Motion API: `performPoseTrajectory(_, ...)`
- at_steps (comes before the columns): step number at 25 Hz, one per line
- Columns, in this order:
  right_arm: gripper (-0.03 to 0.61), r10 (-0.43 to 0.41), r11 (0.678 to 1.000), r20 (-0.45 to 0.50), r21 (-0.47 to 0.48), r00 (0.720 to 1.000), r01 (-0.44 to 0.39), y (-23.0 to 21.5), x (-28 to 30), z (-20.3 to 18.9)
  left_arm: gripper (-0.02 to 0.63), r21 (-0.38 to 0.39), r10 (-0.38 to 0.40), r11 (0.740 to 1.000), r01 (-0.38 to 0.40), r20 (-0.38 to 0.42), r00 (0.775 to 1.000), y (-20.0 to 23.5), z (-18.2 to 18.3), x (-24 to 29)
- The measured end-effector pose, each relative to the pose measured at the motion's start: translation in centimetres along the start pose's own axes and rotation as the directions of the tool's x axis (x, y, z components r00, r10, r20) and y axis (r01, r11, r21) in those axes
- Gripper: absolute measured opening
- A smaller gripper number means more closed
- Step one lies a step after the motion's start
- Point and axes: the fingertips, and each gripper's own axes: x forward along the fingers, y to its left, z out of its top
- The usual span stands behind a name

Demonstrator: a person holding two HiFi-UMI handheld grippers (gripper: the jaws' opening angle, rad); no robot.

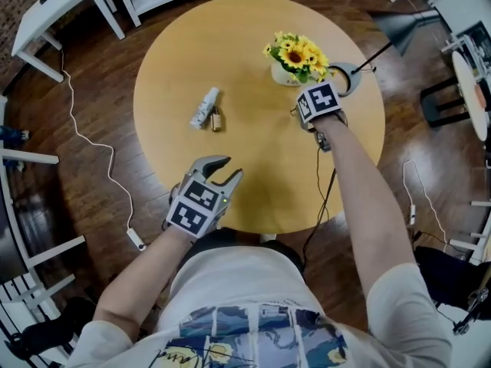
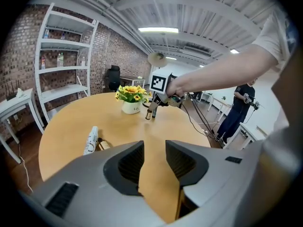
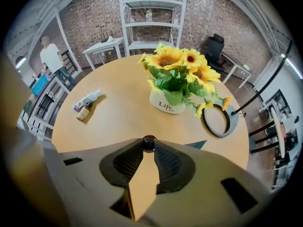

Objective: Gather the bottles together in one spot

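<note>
Three bottles: white bottle (image 1: 204, 107) and amber bottle (image 1: 215, 119) lie together, well left of flower pot (image 1: 285, 73). Small bottle (image 2: 148, 113), near pot, is clenched in right tongs (image 3: 148, 145), seemingly by its cap, so it may slip. Left tongs (image 2: 154, 155) released, empty.

The right gripper view shows only the top of the held bottle (image 3: 148, 144).

The room is evenly bright. In the left gripper view a long ceiling lamp (image 2: 158, 30) glows white, a little overexposed. The round table (image 1: 261, 167) carries only soft, short shadows, and the dark wooden floor (image 1: 437, 159) shows pale glare. Both gripper views bend strongly at the edges (black corners around the circle); whatever is closest to the lens looks blurred.
</note>
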Motion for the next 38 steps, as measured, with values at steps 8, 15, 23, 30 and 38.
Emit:
performPoseTrajectory(8,0.091,-0.023,1.000,-0.032,-0.010,0.999,0.023,-0.7,1.9,-0.1,0.144,-0.001,-0.039,0.999,0.039,-0.023,0.999,0.2,-0.4,1.0)
performPoseTrajectory(15,0.091,-0.036,0.999,-0.025,-0.009,0.999,0.036,-1.1,2.6,-0.3,0.144,-0.002,-0.063,0.998,0.063,-0.034,0.997,-0.2,-0.6,1.8)
performPoseTrajectory(23,0.106,-0.047,0.999,-0.008,0.013,0.999,0.047,-1.4,2.3,-0.4,0.144,0.000,-0.072,0.997,0.073,-0.037,0.997,-0.5,-0.7,2.0)
performPoseTrajectory(30,0.146,-0.046,0.999,0.033,0.014,0.998,0.046,-0.9,0.7,0.2,0.144,0.002,-0.076,0.997,0.076,-0.037,0.996,-1.0,-0.8,2.1)
performPoseTrajectory(38,0.149,-0.013,0.998,0.185,-0.051,0.983,0.023,0.6,-4.9,0.6,0.144,0.034,-0.074,0.997,0.075,-0.023,0.997,-2.0,-0.1,2.5)
